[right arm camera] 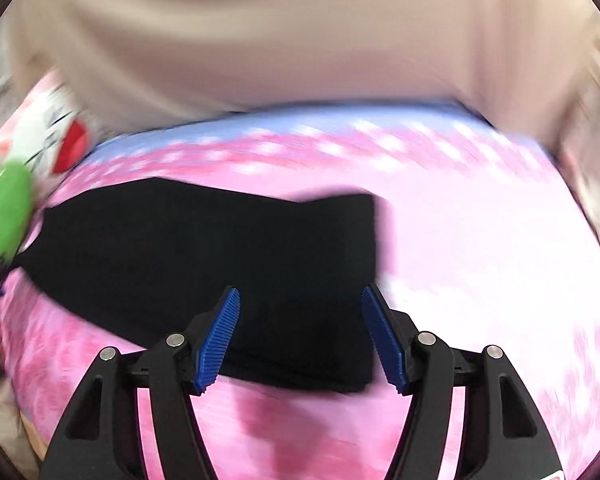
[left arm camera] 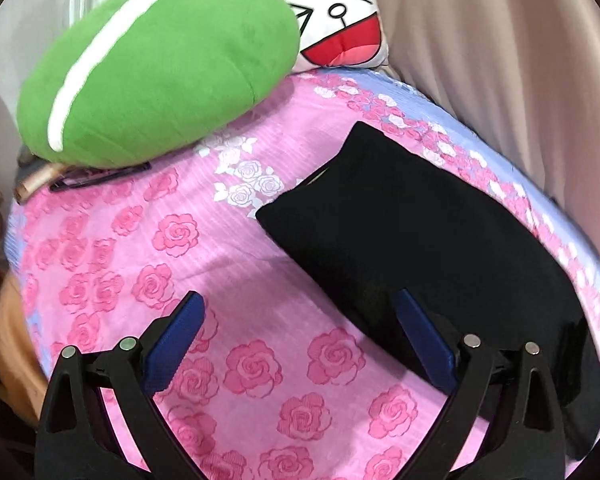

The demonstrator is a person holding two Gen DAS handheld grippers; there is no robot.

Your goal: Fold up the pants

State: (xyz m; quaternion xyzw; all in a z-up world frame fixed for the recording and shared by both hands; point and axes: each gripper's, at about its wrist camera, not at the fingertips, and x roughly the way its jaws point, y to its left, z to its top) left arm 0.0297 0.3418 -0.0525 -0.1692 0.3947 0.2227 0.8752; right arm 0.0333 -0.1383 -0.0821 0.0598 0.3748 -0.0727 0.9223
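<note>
A: Where are the pants?
B: Folded, flat on the pink sheet, centre-right of the left view, their far edge near the blue border.
A: The grippers?
B: Left gripper spread wide, empty, over bare sheet at lower centre. Right gripper released, nothing pinched, above the pants' near edge.
A: Room?
B: A green pillow crowds the upper left.

The black folded cloth pants look matt and soft. Under them, the pink rose-patterned bedspread is a finely ribbed weave. At ten o'clock, the green oval plush cushion is fuzzy. The beige curtain hangs smooth, faintly sheeny.
</note>
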